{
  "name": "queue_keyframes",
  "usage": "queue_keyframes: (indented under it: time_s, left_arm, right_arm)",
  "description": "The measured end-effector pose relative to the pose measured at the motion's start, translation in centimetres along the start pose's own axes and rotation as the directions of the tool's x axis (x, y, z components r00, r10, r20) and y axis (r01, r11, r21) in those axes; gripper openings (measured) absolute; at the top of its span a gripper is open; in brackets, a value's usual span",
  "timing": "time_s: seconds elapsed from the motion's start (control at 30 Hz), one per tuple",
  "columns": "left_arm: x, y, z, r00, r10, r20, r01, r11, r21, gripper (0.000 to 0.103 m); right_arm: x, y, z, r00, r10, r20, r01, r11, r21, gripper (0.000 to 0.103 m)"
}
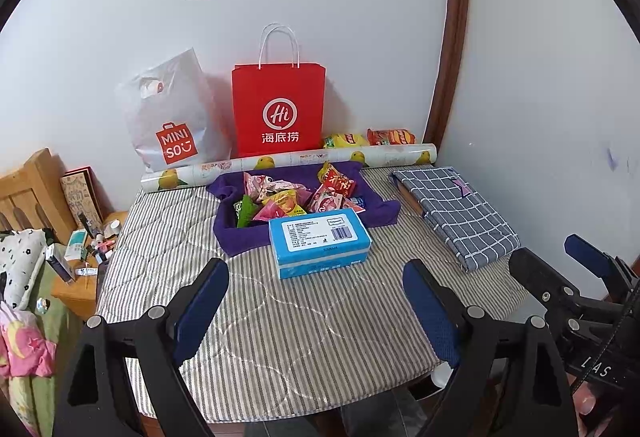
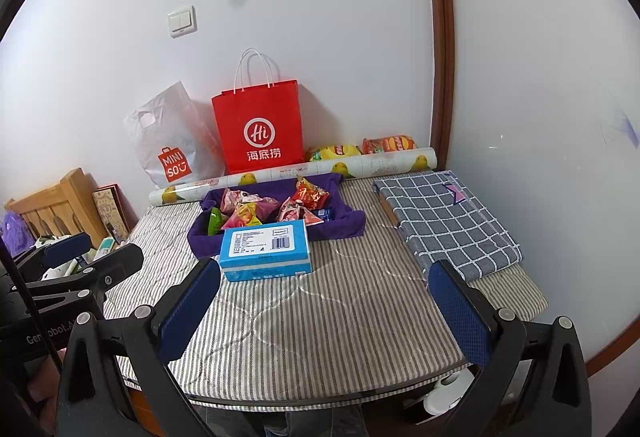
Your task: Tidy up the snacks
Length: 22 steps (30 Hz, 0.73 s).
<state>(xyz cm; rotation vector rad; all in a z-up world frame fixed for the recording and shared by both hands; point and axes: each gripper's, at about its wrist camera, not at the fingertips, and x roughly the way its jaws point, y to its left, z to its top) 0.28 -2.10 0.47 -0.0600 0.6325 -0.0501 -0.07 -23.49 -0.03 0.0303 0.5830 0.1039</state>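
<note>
Plainly, both claws, left (image 1: 316, 309) and right (image 2: 324, 311), gape empty; bags read MINISO (image 1: 177, 149) and seemingly 海底捞 (image 1: 279, 113)

Sitting on the desk: one blue tissue box (image 1: 319, 241), one purple cloth tray (image 1: 228, 233) holding several snack packets (image 1: 338, 184), two chip bags (image 1: 391, 136), two carrier bags (image 1: 279, 109), one paper roll (image 1: 288, 165), one folded checked cloth (image 1: 460, 213).

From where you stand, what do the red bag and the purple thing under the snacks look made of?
The red bag looks like matte paper: crisp flat sides, twisted white cord handles. The purple thing looks like soft plush cloth, perhaps a towel: fuzzy, limp folds. The snacks seem wrapped in glossy plastic.
</note>
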Motion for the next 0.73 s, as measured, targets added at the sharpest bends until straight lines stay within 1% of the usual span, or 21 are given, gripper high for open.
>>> queue_keyframes:
  time_s: [0.3,0.53,0.73]
  left_arm:
    - [0.04,-0.01,0.06,1.000,0.000,0.000,0.000,1.000,0.000,0.088]
    - [0.07,0.04,0.11,1.000,-0.001,0.000,0.001,1.000,0.000,0.088]
    - [0.28,0.08,0.16,1.000,0.003,-0.003,-0.003,1.000,-0.002,0.088]
  right_arm:
    - [0.01,0.02,-0.08,1.000,0.001,0.000,-0.001,1.000,-0.002,0.102]
    - [-0.09,0.25,0.67,1.000,0.007,0.006,-0.007,1.000,-0.009,0.102]
    - [0.23,0.30,0.67,1.000,0.010,0.004,-0.010,1.000,-0.008,0.102]
